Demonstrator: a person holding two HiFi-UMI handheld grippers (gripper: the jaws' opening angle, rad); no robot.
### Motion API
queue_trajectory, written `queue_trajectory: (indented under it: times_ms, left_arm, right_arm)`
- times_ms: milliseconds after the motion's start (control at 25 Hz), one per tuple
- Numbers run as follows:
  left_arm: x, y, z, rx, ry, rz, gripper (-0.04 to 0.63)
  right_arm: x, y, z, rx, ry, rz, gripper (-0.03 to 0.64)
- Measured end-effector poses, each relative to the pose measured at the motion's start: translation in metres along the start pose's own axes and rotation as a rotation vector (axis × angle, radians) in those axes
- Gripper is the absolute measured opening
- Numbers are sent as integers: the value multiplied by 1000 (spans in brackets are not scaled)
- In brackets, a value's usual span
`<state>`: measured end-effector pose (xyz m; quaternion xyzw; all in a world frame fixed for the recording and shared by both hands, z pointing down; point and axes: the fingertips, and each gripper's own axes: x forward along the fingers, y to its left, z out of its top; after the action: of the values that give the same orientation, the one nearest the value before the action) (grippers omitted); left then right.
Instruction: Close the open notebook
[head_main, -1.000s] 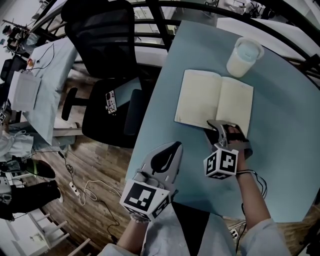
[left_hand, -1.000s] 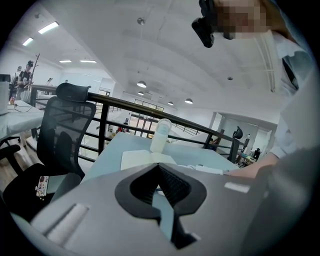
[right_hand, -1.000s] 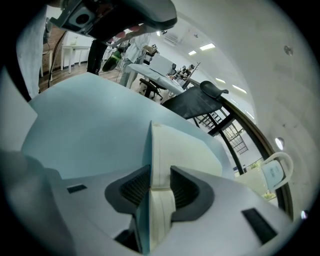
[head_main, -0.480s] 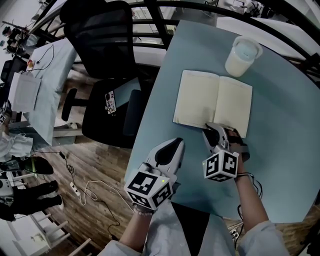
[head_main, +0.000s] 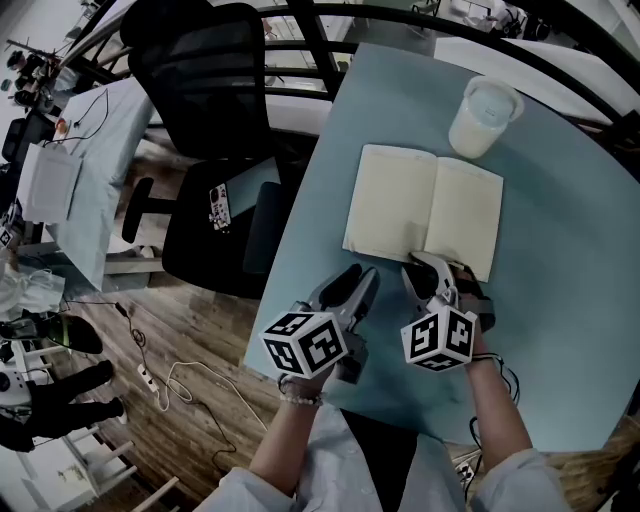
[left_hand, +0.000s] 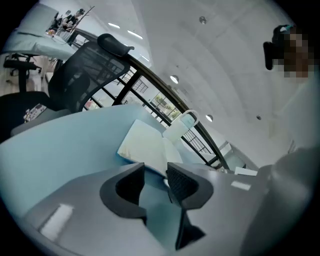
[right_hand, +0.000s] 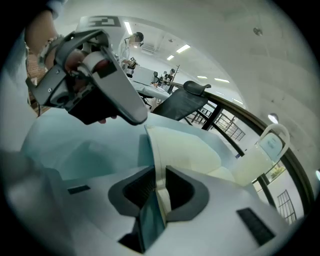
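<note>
Reading left to right: holding left gripper (head_main: 357, 282) low over the table (head_main: 560, 330), just short of the near-left corner of the notebook (head_main: 400, 200), jaws just been opening and now standing apart with nothing between. Lying open and flat ahead of both tools, spine running straight away from the person, cup (head_main: 485, 112) just past the far-right corner. Clamping right gripper (head_main: 432, 268) on the near edge right by the spine, jaws just been closing, pads pinching the page edge from both sides. Judging right as the working hand: already on the book, so probably lifting the right half and swinging it leftward across the spine. Flagging a possible snag: left tool sitting near that landing side.
</note>
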<state>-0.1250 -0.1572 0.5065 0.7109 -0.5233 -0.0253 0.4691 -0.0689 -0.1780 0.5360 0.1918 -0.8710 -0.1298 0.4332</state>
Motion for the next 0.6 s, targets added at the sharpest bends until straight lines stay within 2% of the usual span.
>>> queue_trajectory:
  times_ms: [120, 200, 360, 600]
  left_arm:
    - [9, 12, -1, -80, -14, 35, 167]
    - [15, 16, -2, -117, -12, 43, 177]
    - [21, 13, -4, -208, -11, 15, 181]
    - [32, 7, 1, -361, -56, -53, 179]
  right_arm:
    - [-1, 0, 1, 13, -9, -2, 60]
    - [-1, 0, 1, 17, -13, -5, 58]
    - [-4, -2, 3, 23, -24, -6, 57]
    - [-7, -4, 3, 34, -39, -9, 57]
